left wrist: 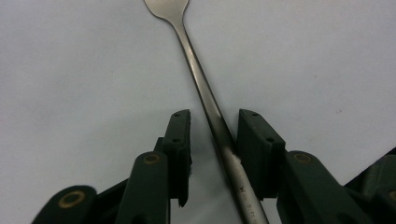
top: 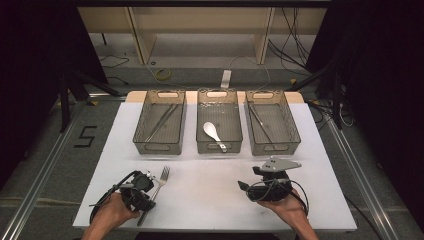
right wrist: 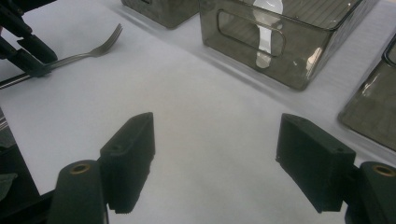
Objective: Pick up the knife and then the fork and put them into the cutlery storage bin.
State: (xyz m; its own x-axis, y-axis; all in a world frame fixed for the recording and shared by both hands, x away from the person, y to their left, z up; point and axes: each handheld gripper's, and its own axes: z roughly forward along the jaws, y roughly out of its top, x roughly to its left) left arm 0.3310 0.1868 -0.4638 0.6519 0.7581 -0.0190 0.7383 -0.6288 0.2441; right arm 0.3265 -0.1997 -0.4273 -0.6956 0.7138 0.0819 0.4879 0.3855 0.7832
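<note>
1. a white desk [top: 215, 200] is seen from above, and three see-through grey bins are lined up across its far half.
2. long thin sticks are held in the left bin [top: 160, 121], a white spoon [top: 213, 133] is held in the middle bin [top: 219, 121], and another thin stick is held in the right bin [top: 271, 121].
3. a silver fork [top: 159, 186] is laid flat on the desk near the front left corner, with its prongs pointed toward the bins.
4. the left claw [top: 151, 186] is held low over the handle of the fork by a hand [top: 112, 212] that comes in from the bottom edge.
5. in the left gripper view, the fork's handle [left wrist: 219, 135] is found between the two black jaws of the left claw [left wrist: 212, 140].
6. the handle is touched by the jaw on the right of that view, but a gap is left at the other jaw, so the fork is not squeezed yet and the claw is counted as open.
7. the right claw [top: 243, 186] is held near the front right of the desk, well apart from the fork, by the other hand [top: 290, 210].
8. in the right gripper view, the jaws of the right claw [right wrist: 215, 158] are spread wide, and bare white desk is seen between them.
9. the fork [right wrist: 88, 51] and the middle bin with the spoon [right wrist: 266, 32] are seen farther off in that view.
</note>
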